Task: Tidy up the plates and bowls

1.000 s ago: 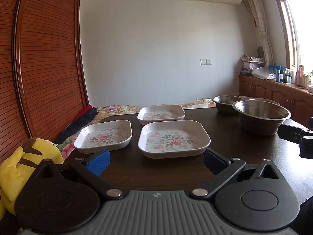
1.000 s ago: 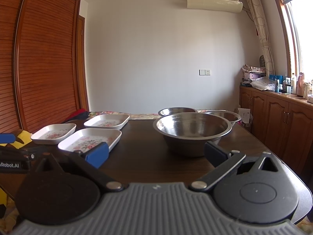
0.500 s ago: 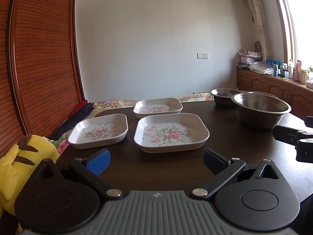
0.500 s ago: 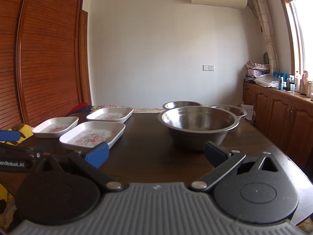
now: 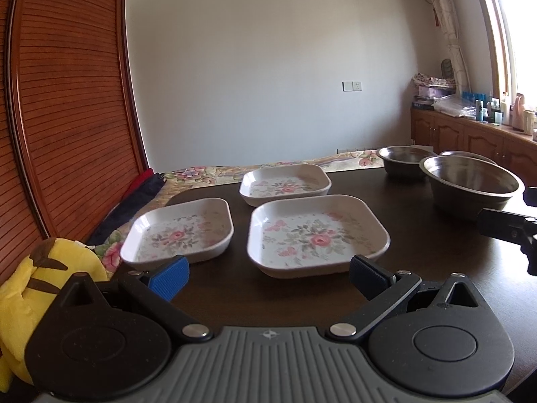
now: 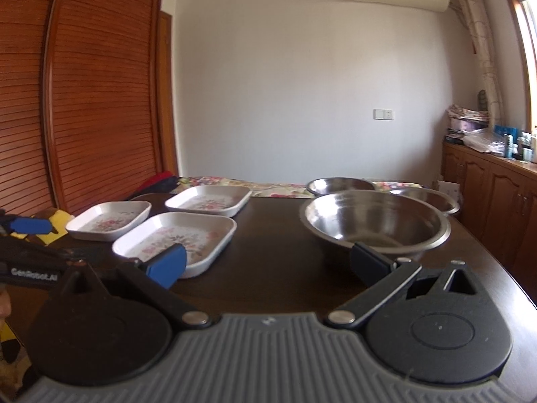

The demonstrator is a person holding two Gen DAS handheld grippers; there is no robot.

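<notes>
Three floral plates and three steel bowls on the dark bench (image 5: 419,258), both grippers spread wide and holding nothing.

Seen from the left wrist: left gripper (image 5: 268,273) hovering just short of the nearest floral plate (image 5: 315,235), with a second plate (image 5: 179,230) beside it to the left and a third plate (image 5: 285,184) behind; a yellow plush toy (image 5: 37,288) off the bench's left edge, barely visible from the other side. Seen from the right wrist: right gripper (image 6: 268,262) low over the bench, facing the big steel bowl (image 6: 376,225), two smaller bowls (image 6: 340,184) behind it; the left gripper's black body entering at far left, marked with white lettering.
</notes>
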